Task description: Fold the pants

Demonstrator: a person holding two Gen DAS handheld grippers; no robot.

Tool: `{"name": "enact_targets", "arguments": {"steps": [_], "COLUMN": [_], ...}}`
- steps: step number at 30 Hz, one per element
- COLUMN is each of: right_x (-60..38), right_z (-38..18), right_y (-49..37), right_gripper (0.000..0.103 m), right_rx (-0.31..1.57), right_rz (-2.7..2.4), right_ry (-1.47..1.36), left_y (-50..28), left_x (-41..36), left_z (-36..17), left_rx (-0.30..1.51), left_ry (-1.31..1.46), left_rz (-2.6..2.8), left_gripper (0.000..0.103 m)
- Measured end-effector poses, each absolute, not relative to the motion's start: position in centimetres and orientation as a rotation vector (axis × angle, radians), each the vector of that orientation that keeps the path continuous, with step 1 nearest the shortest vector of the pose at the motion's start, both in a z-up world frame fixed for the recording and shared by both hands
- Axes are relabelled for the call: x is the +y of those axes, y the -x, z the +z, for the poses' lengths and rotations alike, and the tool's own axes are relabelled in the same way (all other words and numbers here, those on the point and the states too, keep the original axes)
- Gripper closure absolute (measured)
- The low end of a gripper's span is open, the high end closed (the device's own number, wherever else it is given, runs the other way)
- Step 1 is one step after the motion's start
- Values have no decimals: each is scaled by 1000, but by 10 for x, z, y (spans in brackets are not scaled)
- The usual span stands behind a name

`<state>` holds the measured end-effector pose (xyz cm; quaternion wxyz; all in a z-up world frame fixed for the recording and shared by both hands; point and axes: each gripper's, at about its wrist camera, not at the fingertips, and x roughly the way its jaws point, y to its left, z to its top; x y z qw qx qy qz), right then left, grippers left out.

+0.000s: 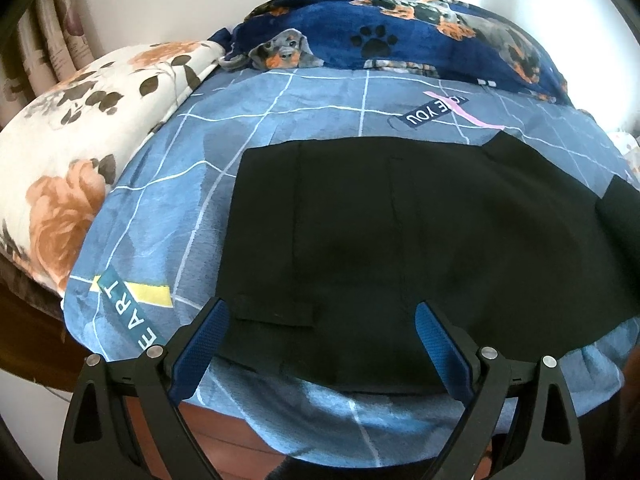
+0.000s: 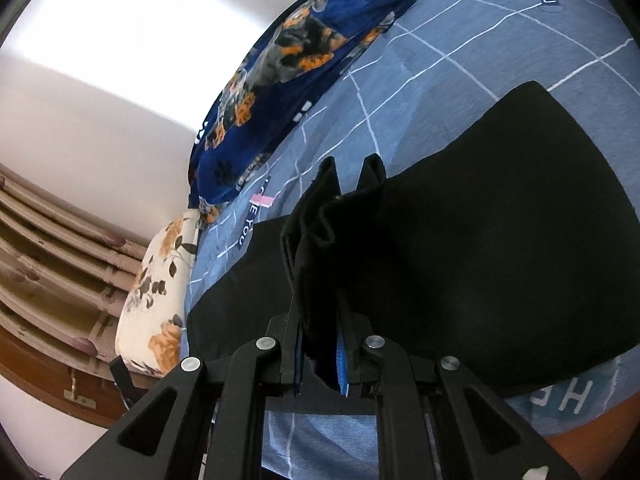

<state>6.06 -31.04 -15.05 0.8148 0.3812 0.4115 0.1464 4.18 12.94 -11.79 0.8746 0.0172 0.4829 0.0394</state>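
Observation:
Black pants (image 1: 400,240) lie flat on a blue checked bedsheet (image 1: 160,208), their waistband end toward the near bed edge. My left gripper (image 1: 320,312) hovers just above that near edge, open, its blue pads (image 1: 200,352) spread wide with nothing pinched. In the right wrist view my right gripper (image 2: 320,320) is shut on a bunched fold of the black pants (image 2: 500,248); the cloth stands up between the fingers and trails over the flat part of the garment.
A floral pillow (image 1: 68,160) lies at the bed's left. A navy dog-print blanket (image 1: 420,36) is heaped along the far side by the white wall. The wooden bed frame (image 1: 224,432) and curtains (image 2: 52,248) show beyond the bed's edge.

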Motion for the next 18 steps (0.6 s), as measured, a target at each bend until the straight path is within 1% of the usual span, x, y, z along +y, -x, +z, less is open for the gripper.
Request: {"name": "enact_targets", "arguments": {"steps": [18], "right_x": [-275], "right_z": [-157], "right_y": [-67], "right_gripper": [86], "right_rx": [931], "right_rz": [334], "right_ry": [-693], "left_y": [-43], "left_x": [124], "left_z": [-125], "left_rx": [1038], "left_ry": [-58], "left_rz": [60], "left_gripper": [9]}}
